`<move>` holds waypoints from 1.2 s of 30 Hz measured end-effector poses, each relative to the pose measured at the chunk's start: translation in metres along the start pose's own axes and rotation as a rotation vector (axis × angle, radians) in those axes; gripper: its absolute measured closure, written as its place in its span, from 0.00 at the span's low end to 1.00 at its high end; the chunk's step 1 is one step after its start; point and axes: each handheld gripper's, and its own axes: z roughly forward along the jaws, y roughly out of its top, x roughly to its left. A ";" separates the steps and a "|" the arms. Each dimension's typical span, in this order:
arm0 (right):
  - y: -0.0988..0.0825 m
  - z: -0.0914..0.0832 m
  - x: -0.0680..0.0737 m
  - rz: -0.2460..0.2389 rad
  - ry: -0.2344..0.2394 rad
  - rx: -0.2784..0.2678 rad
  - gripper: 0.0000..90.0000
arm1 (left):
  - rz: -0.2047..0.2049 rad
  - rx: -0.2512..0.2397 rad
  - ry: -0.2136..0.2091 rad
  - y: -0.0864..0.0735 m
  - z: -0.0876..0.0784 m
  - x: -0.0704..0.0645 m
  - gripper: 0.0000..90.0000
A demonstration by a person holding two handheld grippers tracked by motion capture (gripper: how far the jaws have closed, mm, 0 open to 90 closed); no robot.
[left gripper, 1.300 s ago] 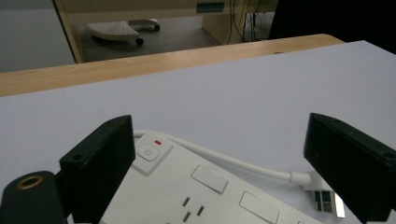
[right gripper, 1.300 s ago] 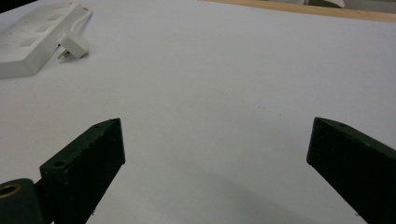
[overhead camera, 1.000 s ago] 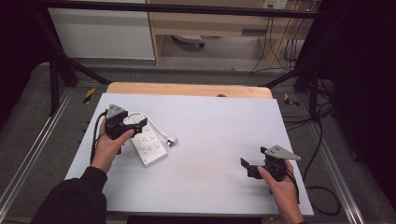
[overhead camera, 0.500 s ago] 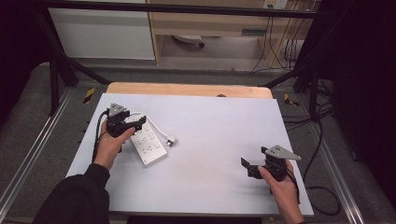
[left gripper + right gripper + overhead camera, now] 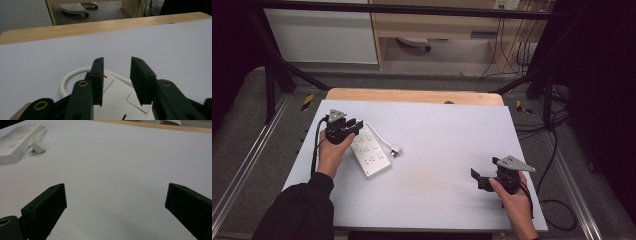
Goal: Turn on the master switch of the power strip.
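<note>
On the left part of the table (image 5: 437, 130) lies the power strip (image 5: 371, 156), a white block with its long axis going diagonally, from far-left to near-right. Its white cable (image 5: 379, 136) makes a loop at the far end and comes back along the right side, and the plug (image 5: 395, 151) rests on the table just beside the strip, on its right.

The left gripper (image 5: 353, 123) is directly over the far end of the strip. Its jaws stand a little apart and hold nothing; in the left gripper view they point down at the strip's top (image 5: 120, 100), close to the red switch mark and the cable loop (image 5: 72, 76). I cannot tell if the tips already touch the plastic.

The right gripper (image 5: 477, 178) is well apart from all this, near the right edge of the table, with its jaws wide apart over bare surface. In its view the strip (image 5: 17, 140) and plug (image 5: 36, 148) are far away at the upper left.

So the left hand is clearly the nearer one. I judge that the next move depends on this: the strip is just below the left jaws, and its long axis crosses the jaw gap at an angle.
</note>
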 end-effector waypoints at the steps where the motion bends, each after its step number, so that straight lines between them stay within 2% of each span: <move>1: 0.000 0.000 0.000 0.000 0.000 0.000 0.05 | 0.001 0.001 0.001 0.000 0.000 0.001 0.71; 16: 0.001 -0.001 0.000 -0.004 0.000 0.000 0.05 | 0.006 0.016 -0.038 -0.001 0.001 0.002 0.98; 19: 0.001 -0.001 0.000 -0.003 0.000 -0.002 0.04 | -0.005 0.018 -0.034 -0.002 0.002 0.004 1.00; 36: 0.001 -0.001 0.000 -0.001 0.002 -0.005 0.04 | -0.002 0.068 -0.014 -0.007 0.013 0.012 1.00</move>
